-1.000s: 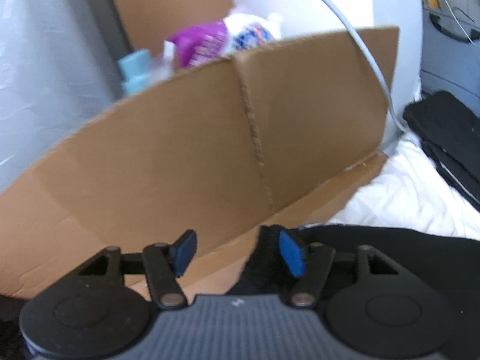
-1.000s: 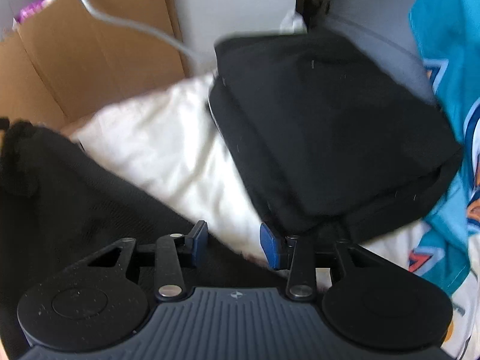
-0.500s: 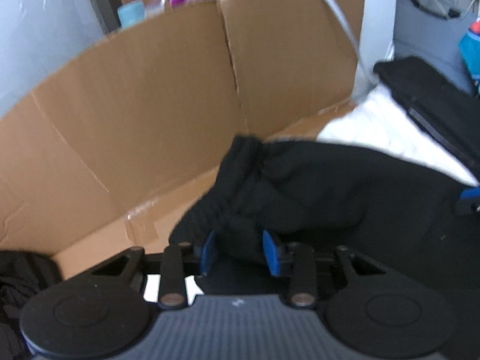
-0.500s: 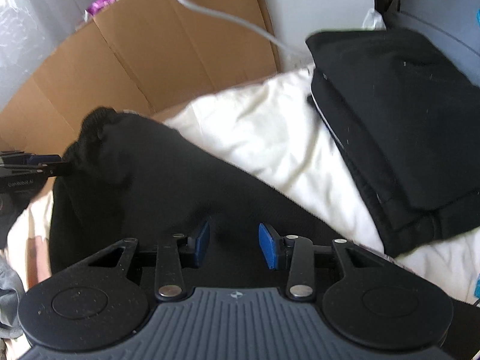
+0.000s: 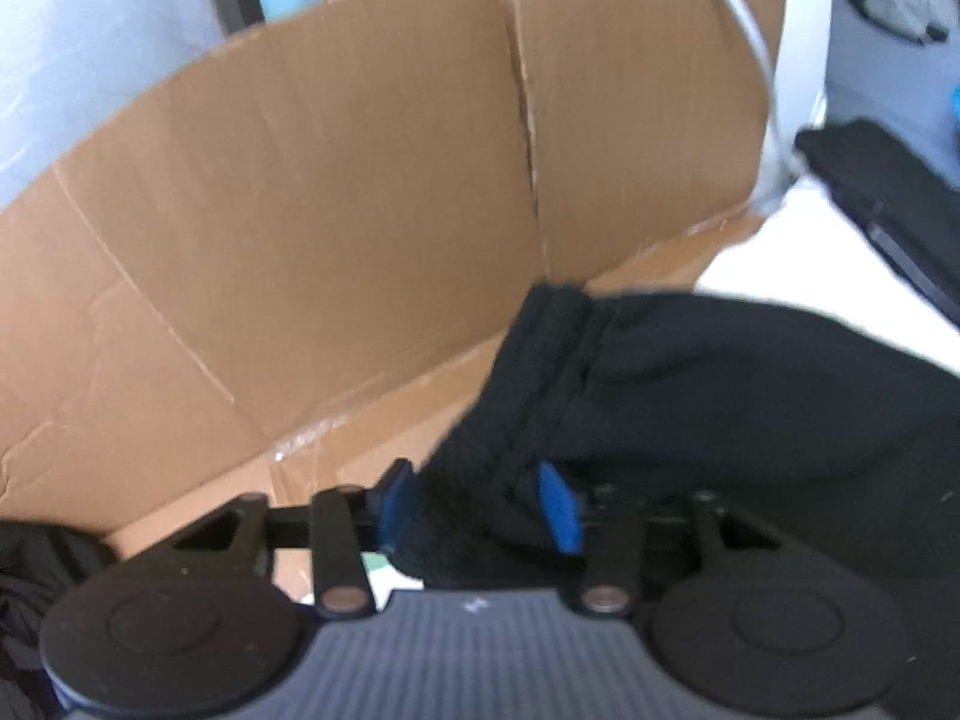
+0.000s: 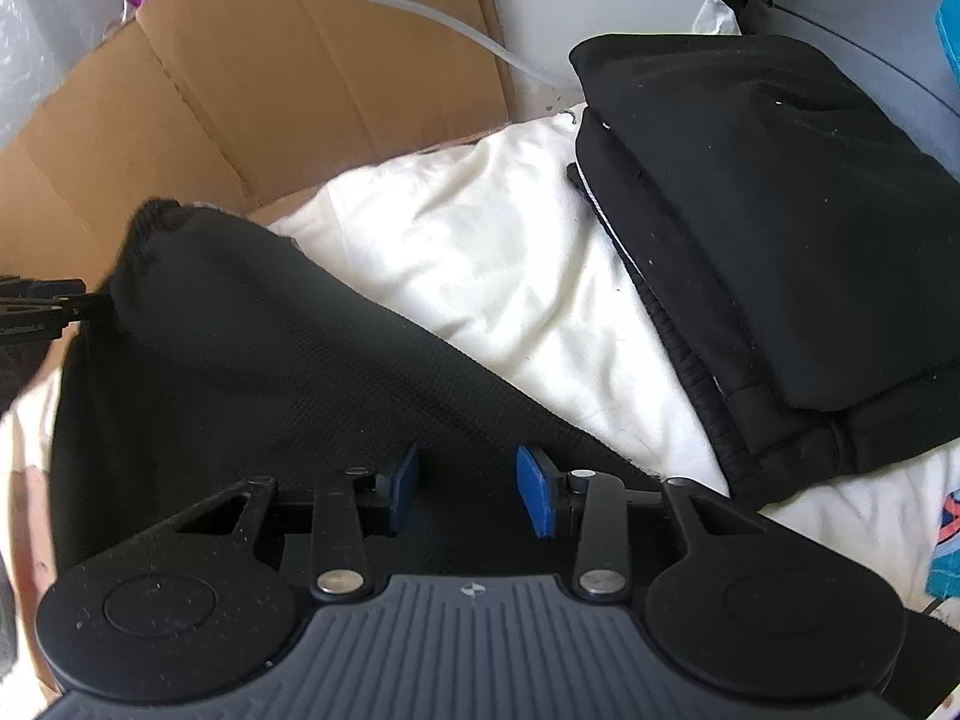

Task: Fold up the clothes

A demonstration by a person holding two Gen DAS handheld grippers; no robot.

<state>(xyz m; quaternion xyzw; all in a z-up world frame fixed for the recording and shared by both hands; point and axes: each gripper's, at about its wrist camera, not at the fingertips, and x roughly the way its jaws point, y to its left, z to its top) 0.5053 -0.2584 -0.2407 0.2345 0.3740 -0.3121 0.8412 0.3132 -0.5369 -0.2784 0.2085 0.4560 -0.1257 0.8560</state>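
both claws level, fabric between fingers

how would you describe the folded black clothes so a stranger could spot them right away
Start at the white bedding in front of the cardboard sheet. The folded black stack lies on its right side. Unlike the loose black garment nearer the grippers, it is squared and layered.

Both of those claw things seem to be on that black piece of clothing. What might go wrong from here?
Two risks, I think. The left gripper has bunched cloth near the ribbed hem of the black garment between its fingers; it could slip free if pulled. That end also hangs close to the cardboard box, so it might drag against it. Whether the right gripper truly pinches the cloth is unclear.
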